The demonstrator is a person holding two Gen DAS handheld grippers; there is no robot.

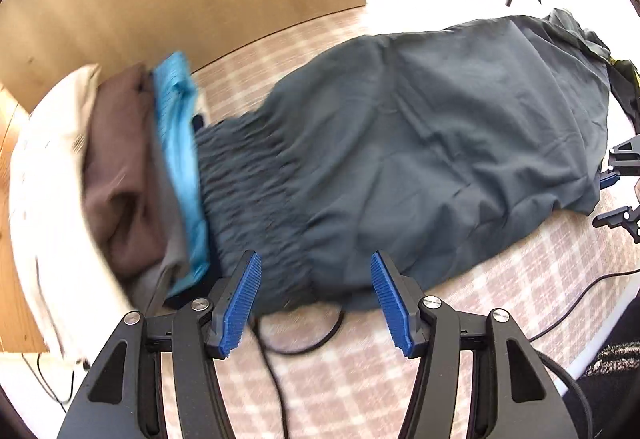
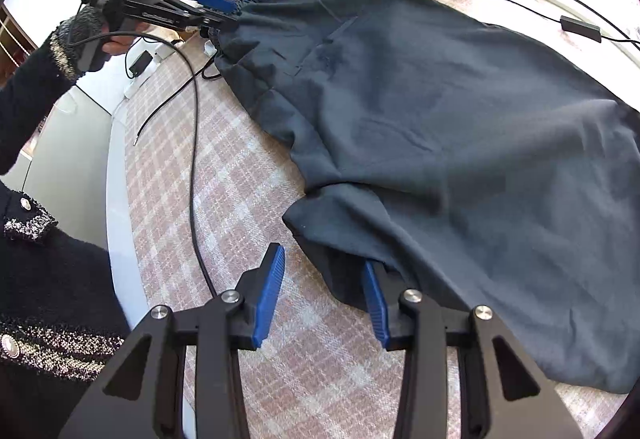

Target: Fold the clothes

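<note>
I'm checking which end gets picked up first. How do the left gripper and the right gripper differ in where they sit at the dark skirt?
The left gripper sits at the gathered elastic waistband, near the folded clothes stack; the right gripper sits at the smooth hem end of the dark skirt. The left's fingers straddle the waist edge without visibly pinching it; one right finger tucks under the hem corner. Both are open and low over the checked cloth.

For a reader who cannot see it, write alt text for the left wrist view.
A dark teal garment lies spread on a checked cloth, its gathered waistband between the open left tool. Folded white, brown and blue clothes are stacked at the left.
</note>
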